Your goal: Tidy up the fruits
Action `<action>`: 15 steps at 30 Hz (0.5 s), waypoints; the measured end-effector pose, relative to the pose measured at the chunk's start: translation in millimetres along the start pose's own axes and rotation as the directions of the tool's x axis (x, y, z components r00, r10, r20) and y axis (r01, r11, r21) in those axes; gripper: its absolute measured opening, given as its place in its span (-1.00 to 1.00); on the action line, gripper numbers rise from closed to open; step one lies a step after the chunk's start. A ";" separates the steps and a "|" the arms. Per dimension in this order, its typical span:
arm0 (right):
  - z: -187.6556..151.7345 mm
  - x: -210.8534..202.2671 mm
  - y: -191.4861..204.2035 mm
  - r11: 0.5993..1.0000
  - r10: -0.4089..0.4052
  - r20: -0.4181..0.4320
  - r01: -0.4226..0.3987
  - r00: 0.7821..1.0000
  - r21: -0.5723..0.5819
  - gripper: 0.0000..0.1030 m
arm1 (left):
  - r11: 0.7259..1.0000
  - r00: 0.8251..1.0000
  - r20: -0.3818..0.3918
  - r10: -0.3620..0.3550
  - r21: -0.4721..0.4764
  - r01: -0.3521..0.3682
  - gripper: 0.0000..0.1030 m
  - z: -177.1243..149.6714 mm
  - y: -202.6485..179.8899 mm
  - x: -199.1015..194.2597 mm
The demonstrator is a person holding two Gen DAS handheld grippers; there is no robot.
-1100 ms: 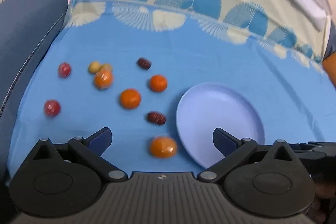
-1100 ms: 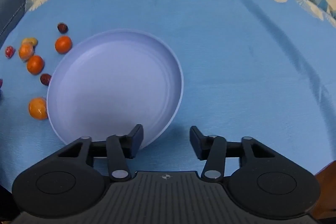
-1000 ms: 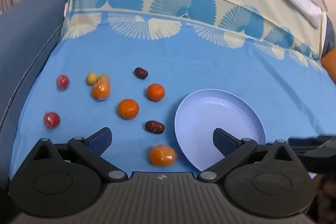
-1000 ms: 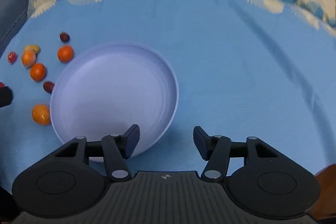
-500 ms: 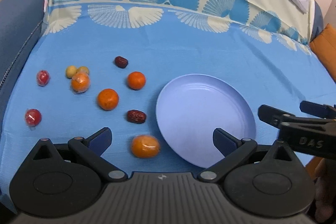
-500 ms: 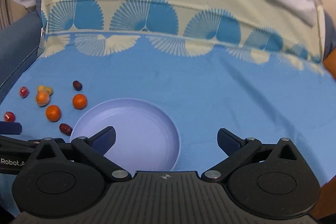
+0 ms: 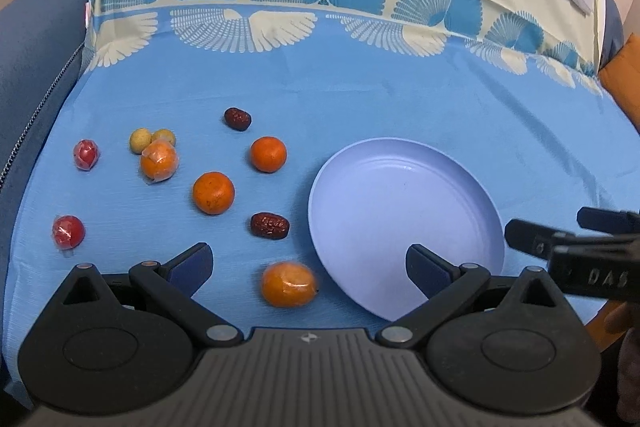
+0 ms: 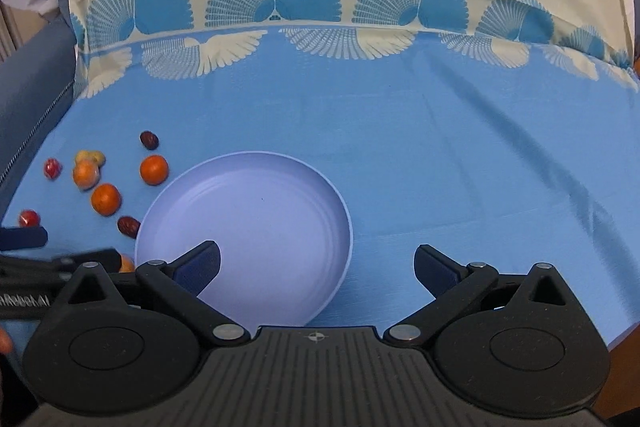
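well, from the left wrist view the left gripper [image 7: 307, 263] hangs over the near edge of a blue tablecloth [image 7: 360, 95], its jaws wide apart with nothing pressed between them. a wrapped orange fruit [image 7: 289, 284] lies on the cloth in the gap between the two fingers, touching neither. just right of it sits a pale blue plate [image 7: 472, 187], which holds nothing. the other fruits are scattered on the cloth left of the plate: a dark red date [image 7: 270, 225] near the plate's left rim, a bare orange [image 7: 213, 193] further left, another orange [image 7: 268, 154] beyond, a second date [image 7: 237, 119] at the far end, a wrapped orange [image 7: 159, 161] touching two small yellow fruits [image 7: 141, 141], and two wrapped red fruits [image 7: 85, 155] at the far left. the right gripper [image 7: 568, 231] enters from the right edge, just beside the plate's right rim.

from the right wrist view the right gripper [image 8: 317, 265] has its jaws spread fully, holding nothing. its left finger overlaps the plate [image 8: 280, 163] in the picture and its right finger is over bare cloth. the plate is empty here too. the fruits lie left of it, among them an orange [image 8: 154, 169] and a date [image 8: 128, 226] just beside the rim. the left gripper [image 8: 56, 247] shows at the left edge.
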State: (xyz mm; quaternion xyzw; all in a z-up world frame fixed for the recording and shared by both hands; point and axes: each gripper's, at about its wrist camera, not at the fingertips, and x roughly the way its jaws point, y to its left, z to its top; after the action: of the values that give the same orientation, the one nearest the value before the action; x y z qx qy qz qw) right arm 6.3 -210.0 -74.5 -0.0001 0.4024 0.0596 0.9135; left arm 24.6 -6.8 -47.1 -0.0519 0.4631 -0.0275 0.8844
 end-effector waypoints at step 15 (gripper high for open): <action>-5.4 5.6 3.5 1.000 -0.019 0.011 0.020 1.000 -0.024 0.51 | 0.993 0.998 0.032 0.059 0.105 -0.062 0.99 -3.3 -17.0 3.5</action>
State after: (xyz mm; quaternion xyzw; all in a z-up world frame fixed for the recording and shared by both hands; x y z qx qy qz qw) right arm 5.6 -206.2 -82.1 -0.0147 0.3968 0.0555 0.9161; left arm 23.9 -24.3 -49.9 0.0085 0.4496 -0.0246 0.8928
